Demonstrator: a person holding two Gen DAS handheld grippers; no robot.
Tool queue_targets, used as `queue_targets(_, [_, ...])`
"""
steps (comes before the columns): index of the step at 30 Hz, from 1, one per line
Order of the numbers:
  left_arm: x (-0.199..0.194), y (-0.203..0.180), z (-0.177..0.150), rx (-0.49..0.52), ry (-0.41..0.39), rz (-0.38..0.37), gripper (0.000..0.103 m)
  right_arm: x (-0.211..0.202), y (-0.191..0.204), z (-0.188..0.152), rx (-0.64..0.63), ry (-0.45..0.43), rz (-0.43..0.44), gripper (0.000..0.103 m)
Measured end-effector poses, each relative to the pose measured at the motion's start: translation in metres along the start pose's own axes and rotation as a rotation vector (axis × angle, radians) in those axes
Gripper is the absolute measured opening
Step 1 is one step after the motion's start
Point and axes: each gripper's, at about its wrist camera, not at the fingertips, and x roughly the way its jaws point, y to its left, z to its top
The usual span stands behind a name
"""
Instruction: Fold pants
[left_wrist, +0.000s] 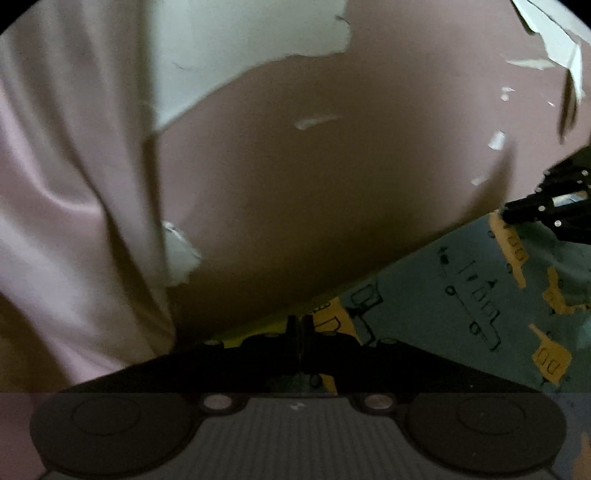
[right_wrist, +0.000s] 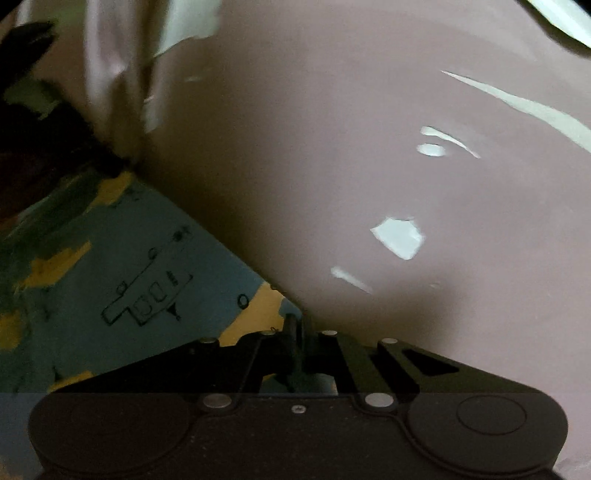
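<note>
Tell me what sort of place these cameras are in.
Probably a lived-in home room, though little shows. A pinkish painted wall has paint peeling in pale patches, a pale pink satin curtain hangs beside it, and blue pants with yellow cartoon print are lifted in front.

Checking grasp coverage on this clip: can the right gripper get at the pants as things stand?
Probably yes. The right gripper looks already shut on an edge of the printed pants, with nothing between them. The left gripper appears shut on the same cloth, which hangs before a peeling pink wall.
</note>
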Motion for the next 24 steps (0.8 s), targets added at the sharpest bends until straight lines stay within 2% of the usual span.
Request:
queue_targets(5, [0.000, 0.003, -0.010, 0.003, 0.013, 0.046, 0.000, 0.033, 0.024, -0.005, 0.008, 0.044, -0.084, 0.001])
queue_targets(9, [-0.002, 0.011, -0.012, -0.041, 0.002, 0.017, 0.001, 0.031, 0.021, -0.003, 0.019, 0.043, -0.080, 0.004])
queue_targets(12, [-0.006, 0.026, -0.012, -0.075, 0.006, 0.000, 0.010, 0.021, 0.008, -0.001, 0.081, 0.034, -0.031, 0.027])
queue_targets(14, [-0.008, 0.036, -0.011, -0.105, 0.006, -0.031, 0.037, 0.015, -0.001, -0.001, 0.127, 0.040, 0.026, 0.049])
queue_targets(16, [-0.009, 0.044, -0.010, -0.114, -0.003, -0.059, 0.054, 0.012, -0.003, -0.002, 0.130, 0.037, 0.061, 0.057])
queue_targets(20, [-0.008, 0.046, -0.006, -0.052, 0.004, -0.101, 0.059, 0.021, -0.004, 0.002, 0.139, 0.061, 0.116, 0.058])
queue_targets(24, [0.001, 0.042, -0.002, 0.004, 0.030, -0.111, 0.058, 0.037, -0.006, 0.006, 0.175, 0.094, 0.153, 0.058])
